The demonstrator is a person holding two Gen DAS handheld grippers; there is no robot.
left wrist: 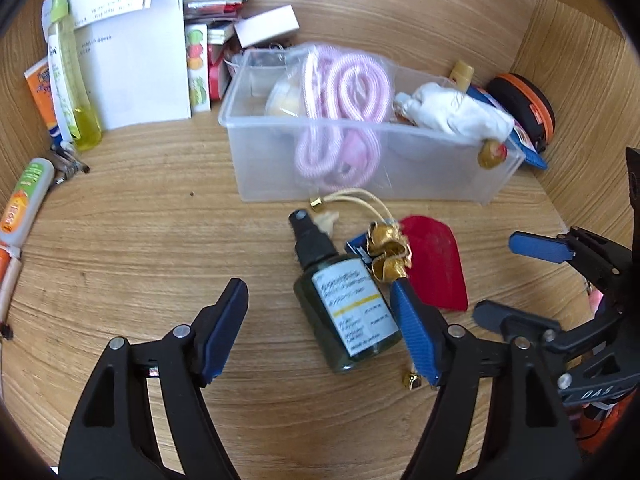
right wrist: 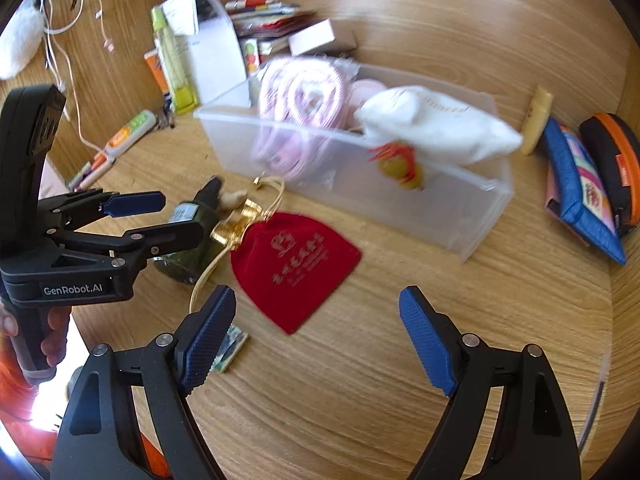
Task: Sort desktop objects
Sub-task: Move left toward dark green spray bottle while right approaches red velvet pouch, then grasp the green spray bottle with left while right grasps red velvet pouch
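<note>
Now my left gripper stands apart over the spray bottle; closing carelessly could catch the gold cord beside it.

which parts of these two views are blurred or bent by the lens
Left wrist view: wood grain curves toward the dark corners, clear bin fairly sharp, green spray bottle label smeared. Right wrist view: pink cord and red pouch lettering motion-blurred, bright washout at lower left.

A light wood-grain desktop meets matching wood panels behind and beside, brightly lit.
</note>
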